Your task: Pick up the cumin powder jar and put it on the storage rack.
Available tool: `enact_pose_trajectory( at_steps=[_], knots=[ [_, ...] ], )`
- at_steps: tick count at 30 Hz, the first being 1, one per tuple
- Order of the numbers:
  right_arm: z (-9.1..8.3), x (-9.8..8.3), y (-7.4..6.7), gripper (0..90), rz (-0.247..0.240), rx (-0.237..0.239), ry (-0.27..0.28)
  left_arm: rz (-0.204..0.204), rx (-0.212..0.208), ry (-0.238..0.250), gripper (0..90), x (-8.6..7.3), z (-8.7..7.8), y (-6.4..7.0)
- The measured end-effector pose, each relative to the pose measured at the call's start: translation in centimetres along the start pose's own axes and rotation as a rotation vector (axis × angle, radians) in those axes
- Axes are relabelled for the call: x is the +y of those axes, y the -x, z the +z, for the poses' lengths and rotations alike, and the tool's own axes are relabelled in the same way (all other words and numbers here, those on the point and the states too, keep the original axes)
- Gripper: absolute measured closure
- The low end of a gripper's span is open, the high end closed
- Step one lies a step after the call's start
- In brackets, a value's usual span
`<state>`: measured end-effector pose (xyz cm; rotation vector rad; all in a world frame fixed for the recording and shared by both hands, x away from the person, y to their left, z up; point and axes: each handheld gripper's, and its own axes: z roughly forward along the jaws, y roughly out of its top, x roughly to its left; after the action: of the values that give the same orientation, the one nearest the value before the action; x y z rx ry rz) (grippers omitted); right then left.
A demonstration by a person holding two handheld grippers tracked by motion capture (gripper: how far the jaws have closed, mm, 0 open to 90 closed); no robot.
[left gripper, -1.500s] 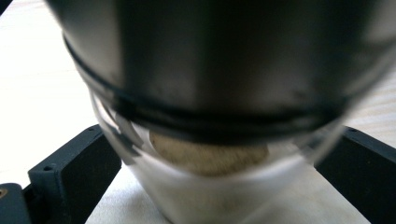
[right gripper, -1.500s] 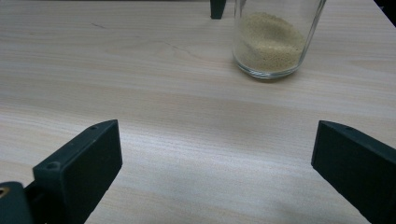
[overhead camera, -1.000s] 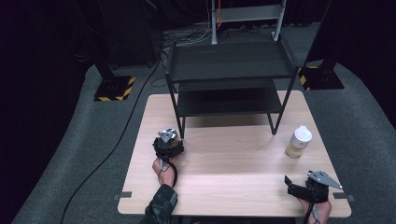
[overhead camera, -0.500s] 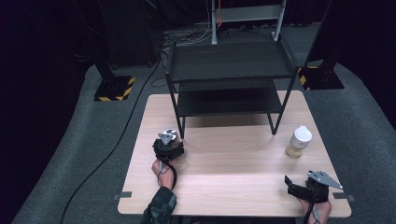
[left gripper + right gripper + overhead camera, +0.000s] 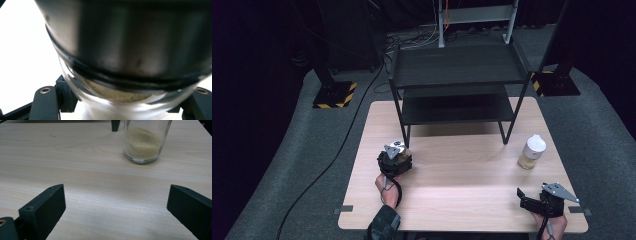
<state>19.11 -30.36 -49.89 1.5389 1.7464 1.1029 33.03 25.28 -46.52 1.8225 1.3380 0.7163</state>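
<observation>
While the left gripper point(image 5: 395, 159) clamps a black-lidded jar point(image 5: 125, 50) for carrying, the right gripper point(image 5: 116, 207) rests wide open, a glass jar point(image 5: 145, 141) just ahead.

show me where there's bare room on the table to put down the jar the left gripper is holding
The widest bare stretch of table lies between the left gripper with its dark-lidded jar and the white-lidded jar. The front strip towards the right gripper is bare too. It is tighter at the back, by the legs of the black shelf rack.
</observation>
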Motion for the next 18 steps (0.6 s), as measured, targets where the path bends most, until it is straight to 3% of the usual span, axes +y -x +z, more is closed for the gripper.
enact_pose_trajectory(
  at_steps=[18],
  knots=[
    [-0.3,-0.6,0.7,0.6,0.027,0.025,0.033,0.050,-0.050,-0.010,30.2,2.1,0.0,2.8]
  ],
)
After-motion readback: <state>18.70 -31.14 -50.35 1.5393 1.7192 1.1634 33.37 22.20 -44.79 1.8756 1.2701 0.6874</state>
